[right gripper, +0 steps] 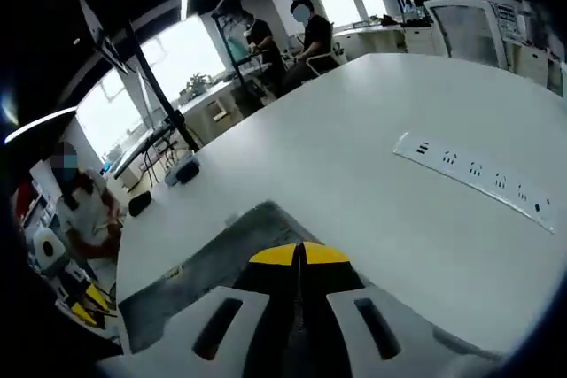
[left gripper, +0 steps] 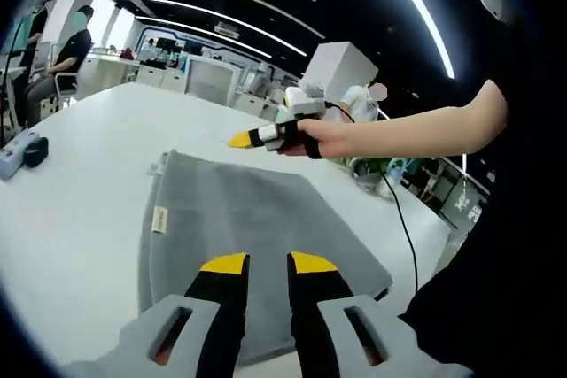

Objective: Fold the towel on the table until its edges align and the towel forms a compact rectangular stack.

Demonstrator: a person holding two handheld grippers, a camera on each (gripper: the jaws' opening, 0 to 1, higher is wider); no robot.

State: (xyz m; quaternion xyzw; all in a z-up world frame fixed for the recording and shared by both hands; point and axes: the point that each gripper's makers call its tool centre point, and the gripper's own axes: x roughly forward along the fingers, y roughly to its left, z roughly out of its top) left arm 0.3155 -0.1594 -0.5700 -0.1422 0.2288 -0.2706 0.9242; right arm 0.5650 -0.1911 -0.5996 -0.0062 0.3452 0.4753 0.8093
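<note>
A grey towel [left gripper: 239, 219] lies spread flat on the white table [left gripper: 80, 219], with a small label [left gripper: 159, 219] at its left edge. My left gripper [left gripper: 267, 263] hovers over the towel's near part, its yellow-tipped jaws slightly apart with nothing between them. A hand holds my right gripper [left gripper: 239, 140] above the towel's far edge, tip pointing left. In the right gripper view, the right gripper [right gripper: 301, 254] has its jaws pressed together over the towel [right gripper: 204, 263], and no cloth shows between them.
A white power strip [right gripper: 478, 179] lies on the table to the right. Small dark objects [right gripper: 186, 168] and a blue-white device [left gripper: 22, 152] sit near the table's far side. A black cable [left gripper: 400, 219] trails off the right edge. People sit beyond the table.
</note>
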